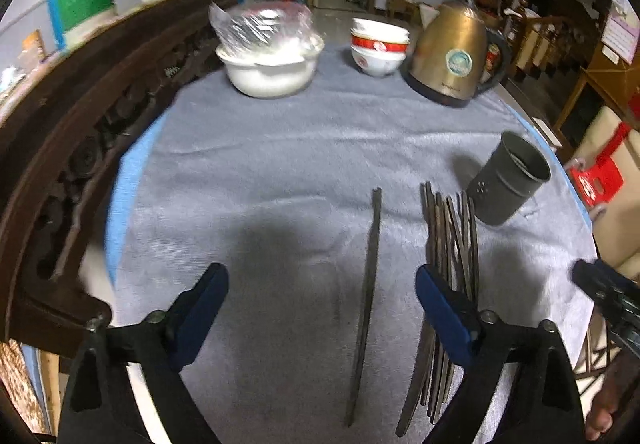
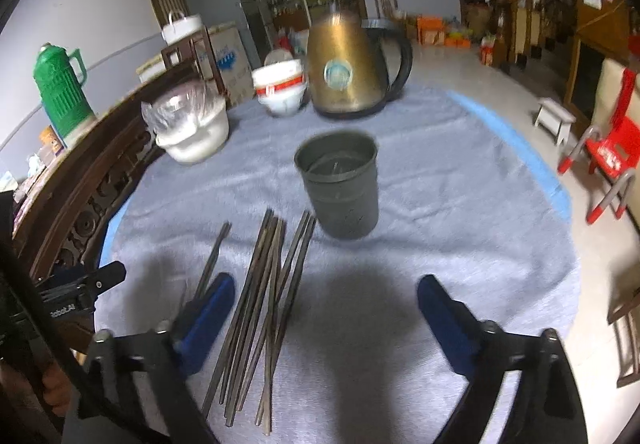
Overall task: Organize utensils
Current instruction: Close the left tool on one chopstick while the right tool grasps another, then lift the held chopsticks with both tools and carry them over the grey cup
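Two handheld grippers hover low over a surface point(image 1: 280, 147) covered by a fuzzy grey cloth with a blue edge.

The left gripper point(image 1: 322, 294) has its blue-padded fingers spread wide, holding nothing. A single dark chopstick point(image 1: 370, 260) lies flat on the cloth between them, closer to the right finger and running lengthwise away from the camera, touching neither. A bundle of chopsticks point(image 1: 454, 240) lies just beyond and partly behind that right finger.

The right gripper point(image 2: 326, 296) also has its fingers spread and empty. In its view the bundle point(image 2: 266, 296) fans out slightly, thin, straight and dark, between the fingers but close beside the left one; the single chopstick point(image 2: 214, 256) lies outside that finger.

A dark grey cylindrical holder point(image 2: 338, 183), matte, with small holes in its wall, stands upright just past the bundle's far tips.

Further back stand a brassy metal kettle point(image 2: 346, 67) with a black handle, stacked white bowls point(image 2: 280, 87) with red bands, and a white bowl point(image 2: 194, 131) topped with crinkled clear plastic.
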### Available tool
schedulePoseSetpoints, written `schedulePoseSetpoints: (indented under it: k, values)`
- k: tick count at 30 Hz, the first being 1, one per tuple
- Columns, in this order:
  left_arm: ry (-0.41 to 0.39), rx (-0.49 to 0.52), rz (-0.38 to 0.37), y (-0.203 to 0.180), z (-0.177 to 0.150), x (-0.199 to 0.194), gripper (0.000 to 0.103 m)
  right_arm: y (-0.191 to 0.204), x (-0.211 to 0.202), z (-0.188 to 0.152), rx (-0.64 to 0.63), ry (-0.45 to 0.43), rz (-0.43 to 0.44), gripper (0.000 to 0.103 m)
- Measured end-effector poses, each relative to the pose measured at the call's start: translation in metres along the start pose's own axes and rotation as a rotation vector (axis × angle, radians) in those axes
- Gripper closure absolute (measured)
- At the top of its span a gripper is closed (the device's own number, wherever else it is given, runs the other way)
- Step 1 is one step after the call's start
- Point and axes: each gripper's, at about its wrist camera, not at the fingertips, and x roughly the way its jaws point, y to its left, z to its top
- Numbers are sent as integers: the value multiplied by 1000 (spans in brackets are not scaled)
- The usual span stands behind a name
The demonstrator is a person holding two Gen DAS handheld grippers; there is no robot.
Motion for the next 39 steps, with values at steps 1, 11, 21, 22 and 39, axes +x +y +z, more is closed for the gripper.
schedulePoseSetpoints:
  k: [1, 11, 21, 22, 39]
  values:
    - [17, 8, -8, -1, 1, 7, 17, 1, 11, -1, 4, 26, 18, 24]
    - [189, 12, -171, -6, 20, 76, 41, 8, 112, 0, 71, 199, 61, 64]
    - [249, 4, -202, -17, 32, 113, 57, 16, 142, 3, 97, 237, -18, 66]
    - [261, 2, -211, -18, 32, 116, 66, 16, 143, 4, 91, 238, -28, 74]
    - [288, 4, -181, -1, 26, 120, 79, -12, 135, -3, 144, 302, 17, 88]
